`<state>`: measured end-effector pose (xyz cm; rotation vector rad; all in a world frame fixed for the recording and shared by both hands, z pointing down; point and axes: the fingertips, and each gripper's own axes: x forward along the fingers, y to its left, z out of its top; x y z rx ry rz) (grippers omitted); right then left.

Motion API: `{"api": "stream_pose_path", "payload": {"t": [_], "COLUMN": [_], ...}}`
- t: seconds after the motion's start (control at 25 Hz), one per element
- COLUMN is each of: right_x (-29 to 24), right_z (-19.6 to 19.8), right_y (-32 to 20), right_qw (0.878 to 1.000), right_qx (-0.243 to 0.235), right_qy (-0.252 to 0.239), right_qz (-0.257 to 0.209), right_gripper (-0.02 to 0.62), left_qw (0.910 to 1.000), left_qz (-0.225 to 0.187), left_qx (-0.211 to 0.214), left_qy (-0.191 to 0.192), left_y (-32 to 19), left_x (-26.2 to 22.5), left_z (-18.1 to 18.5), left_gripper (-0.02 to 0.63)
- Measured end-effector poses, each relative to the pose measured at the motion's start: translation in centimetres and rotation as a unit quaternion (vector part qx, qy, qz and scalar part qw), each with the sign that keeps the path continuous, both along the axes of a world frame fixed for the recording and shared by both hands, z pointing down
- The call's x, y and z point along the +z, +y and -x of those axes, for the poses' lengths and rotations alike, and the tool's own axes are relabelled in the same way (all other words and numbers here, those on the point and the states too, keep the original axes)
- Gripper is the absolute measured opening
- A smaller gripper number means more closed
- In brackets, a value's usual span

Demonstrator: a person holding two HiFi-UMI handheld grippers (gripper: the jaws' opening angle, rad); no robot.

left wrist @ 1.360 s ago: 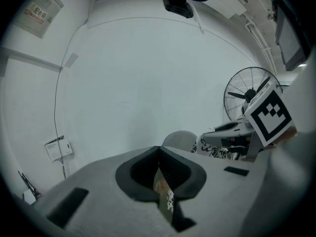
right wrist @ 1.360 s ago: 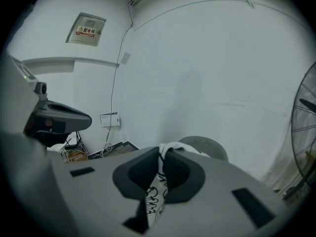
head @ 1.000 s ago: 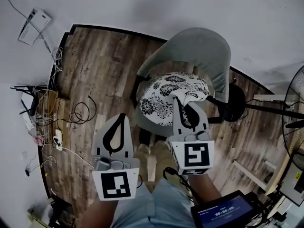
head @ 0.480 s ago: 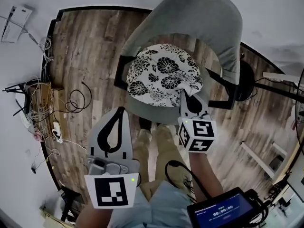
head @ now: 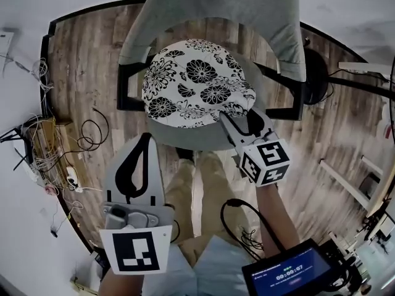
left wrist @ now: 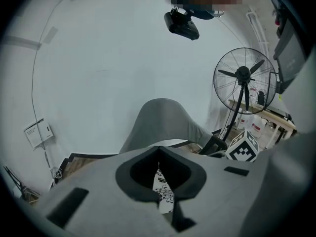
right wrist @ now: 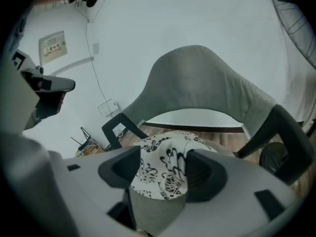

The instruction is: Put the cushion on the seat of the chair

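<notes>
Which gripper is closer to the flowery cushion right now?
Right. The right gripper is at the near edge of the cushion, its jaws opening with that edge between them. The left gripper hangs short of the chair, clear of the cushion.

A second ago the cushion [head: 194, 82] hung bunched and lifted in the right tool [head: 239, 117]. Now it lies spread flat on the chair seat [head: 203, 139], just ahead of that tool. The right tool has come down to the seat's front edge and rolled to one side, and its jaws, clamped until now, are opening with the cushion's near edge between them.
</notes>
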<state>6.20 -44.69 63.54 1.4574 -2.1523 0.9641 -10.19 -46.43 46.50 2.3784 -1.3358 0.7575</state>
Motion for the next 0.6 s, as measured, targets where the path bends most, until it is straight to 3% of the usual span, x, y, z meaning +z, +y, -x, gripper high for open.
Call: {"api": "stream_pose_path", "payload": {"t": [0.08, 0.16, 0.4, 0.6], "right_x": [1.3, 3.1, 9.2, 8.5], "right_z": [-0.5, -1.1, -0.9, 0.4], "right_y": [0.9, 2.5, 6.2, 6.0], "right_qw": [1.0, 0.999, 0.994, 0.996], "right_qx": [0.0, 0.014, 0.042, 0.035], "right_qy": [-0.009, -0.016, -0.033, -0.027], "right_qz": [0.006, 0.024, 0.092, 0.072], "right_gripper": [0.314, 0.341, 0.344, 0.325], "left_qw": [1.0, 0.9999, 0.9993, 0.9989], "left_qz": [0.004, 0.007, 0.023, 0.026], "left_qx": [0.003, 0.01, 0.029, 0.038], "left_qy": [-0.001, 0.0, -0.004, -0.009], "left_y": [0.4, 0.9, 1.5, 2.4], "left_x": [0.5, 1.0, 2.9, 4.0], "left_z": [-0.4, -0.9, -1.7, -1.7], "left_gripper": [0.003, 0.003, 0.003, 0.003]}}
